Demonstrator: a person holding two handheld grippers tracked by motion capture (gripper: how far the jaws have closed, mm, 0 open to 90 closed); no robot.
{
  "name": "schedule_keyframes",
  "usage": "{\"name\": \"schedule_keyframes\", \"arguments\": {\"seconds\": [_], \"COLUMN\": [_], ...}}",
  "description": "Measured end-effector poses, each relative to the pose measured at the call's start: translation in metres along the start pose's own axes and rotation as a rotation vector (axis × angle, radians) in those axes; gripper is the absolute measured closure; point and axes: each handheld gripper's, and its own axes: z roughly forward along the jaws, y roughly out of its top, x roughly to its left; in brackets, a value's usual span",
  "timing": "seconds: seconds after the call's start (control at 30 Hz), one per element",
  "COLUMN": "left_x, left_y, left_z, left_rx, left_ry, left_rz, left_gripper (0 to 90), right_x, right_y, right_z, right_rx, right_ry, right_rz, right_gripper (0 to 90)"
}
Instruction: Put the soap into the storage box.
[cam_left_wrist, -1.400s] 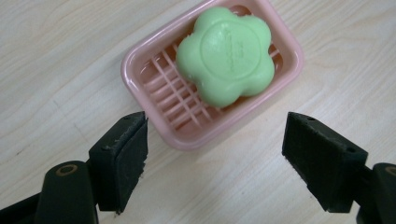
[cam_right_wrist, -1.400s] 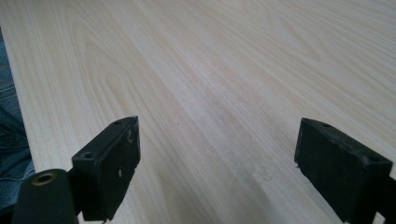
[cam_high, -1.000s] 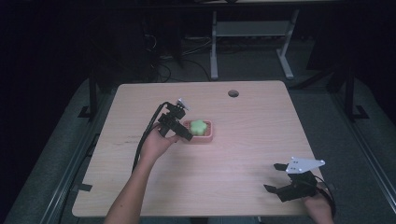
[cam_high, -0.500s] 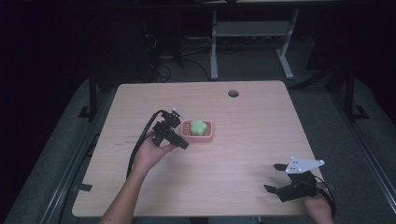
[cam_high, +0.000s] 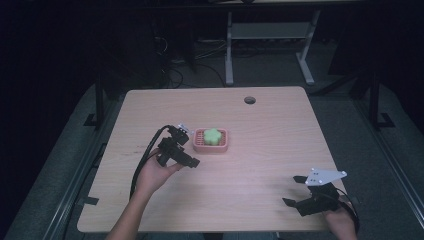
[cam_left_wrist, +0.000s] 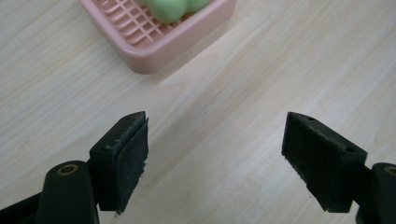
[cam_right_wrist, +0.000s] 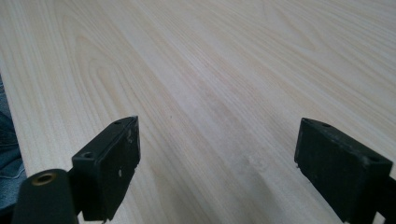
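A person seated at a light wooden table (cam_high: 260, 150) holds a two-jaw gripper in each hand. The left gripper (cam_high: 187, 150), gripped in the left hand (cam_high: 155, 172), sits just beside the left end of a pink soap dish (cam_high: 197, 146), its jaws spread wide and holding nothing; in the left gripper view the dish (cam_left_wrist: 154, 44) lies ahead of the open jaws, apart from them, with bare wood between. A green flower-shaped soap (cam_high: 213, 135) rests inside the dish, which stands near the middle of the table, a little left of centre. The right gripper (cam_high: 295, 191), topped by its grey three-cornered plate, rests low near the table's front right corner, well apart from the dish, jaws likewise wide open and empty over plain wood grain
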Motion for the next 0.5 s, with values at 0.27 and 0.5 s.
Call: {"name": "schedule_keyframes", "arguments": {"seconds": [0.27,0.5], "left_x": [-0.004,-0.007], "left_y": [-0.014,-0.026], "left_z": [-0.005,-0.011], "left_rx": [-0.011,-0.027], "left_ry": [-0.006,-0.011], "left_rz": [0.007,0.013], "left_gripper": [22.8,22.8], "right_x": [-0.001,-0.001], "right_y": [-0.001,-0.002], "right_z": [0.0,0.002], "right_rx": [0.008,0.017], "right_ry": [-0.006,-0.013], "right_rz": [0.006,0.008], "right_gripper": [13.8,13.8]}}
